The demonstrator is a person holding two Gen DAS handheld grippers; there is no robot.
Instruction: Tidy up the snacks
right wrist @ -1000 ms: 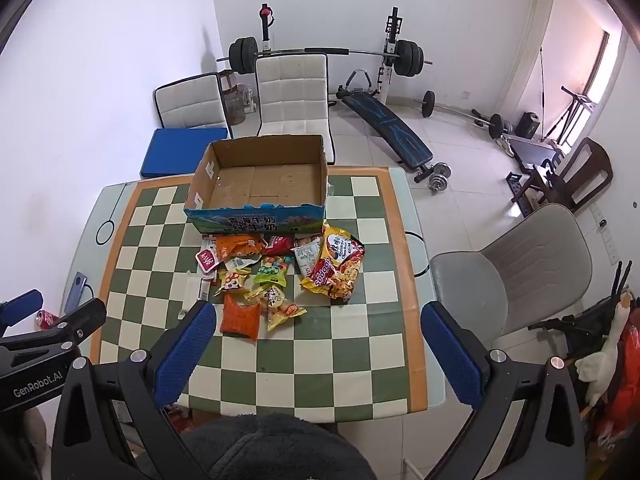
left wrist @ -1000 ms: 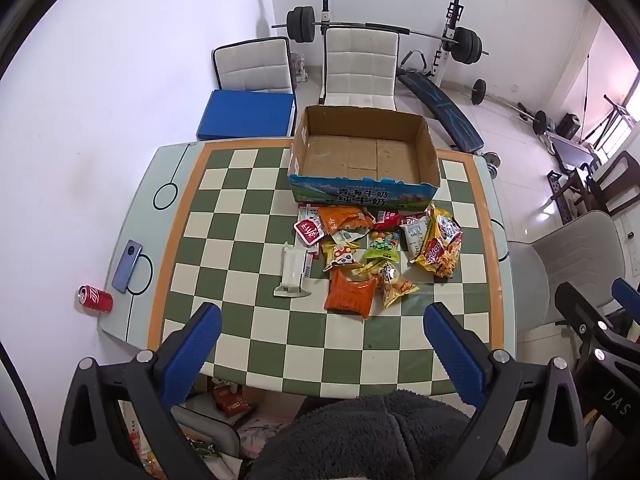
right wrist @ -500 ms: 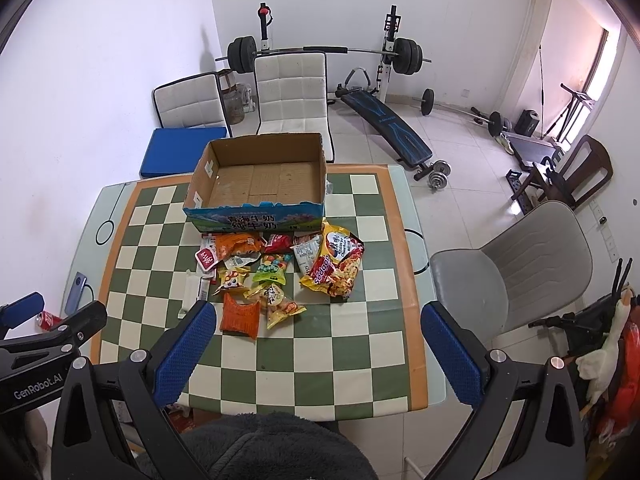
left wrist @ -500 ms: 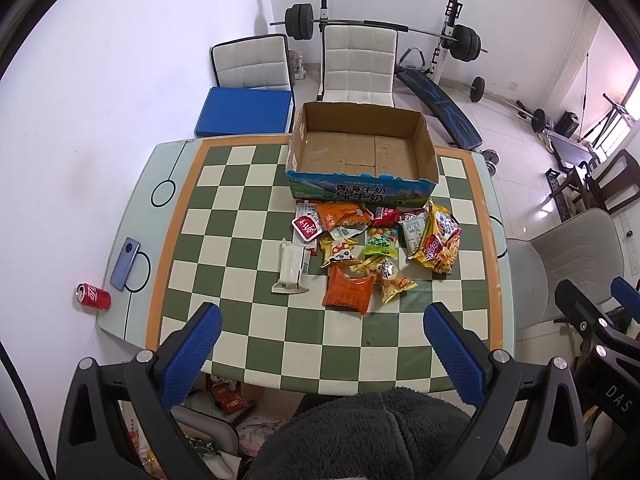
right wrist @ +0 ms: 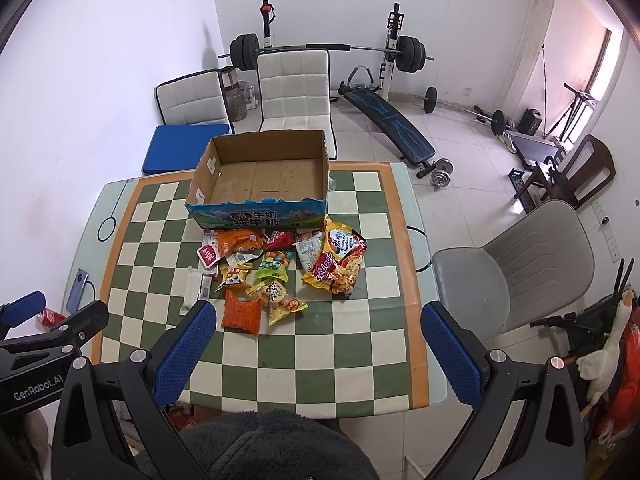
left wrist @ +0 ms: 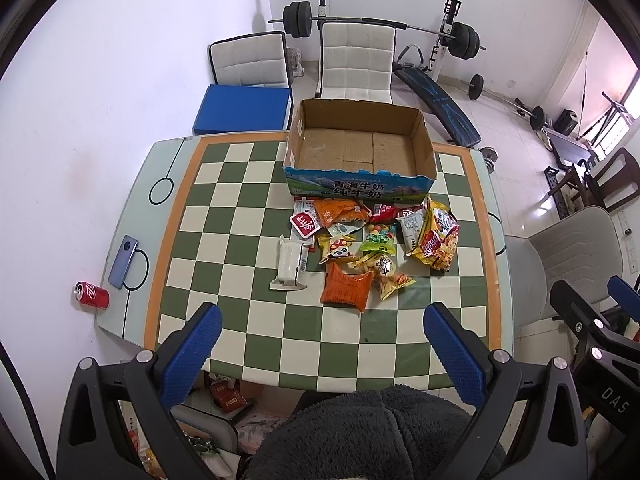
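Observation:
An empty cardboard box [left wrist: 360, 152] [right wrist: 260, 176] stands at the far middle of the checkered table [left wrist: 224, 240] [right wrist: 360, 340]. A heap of snack packets lies just in front of it: an orange packet [left wrist: 345, 289] [right wrist: 241, 312], a yellow noodle bag [left wrist: 437, 236] [right wrist: 336, 262], a white packet [left wrist: 291, 260] and several small ones. My left gripper [left wrist: 322, 350] is open and empty, high above the table's near edge. My right gripper [right wrist: 318, 350] is open and empty, also high above the near edge.
A phone [left wrist: 123, 256] and a red can [left wrist: 91, 295] lie at the table's left edge. A grey chair [right wrist: 516, 272] stands to the right. White chairs [left wrist: 356, 60], a blue cushion [left wrist: 242, 109] and a weight bench [right wrist: 384, 116] are behind the table.
Both views have drawn back and up slightly, so the table looks a little smaller. Nothing on the table has moved. Both grippers stay open.

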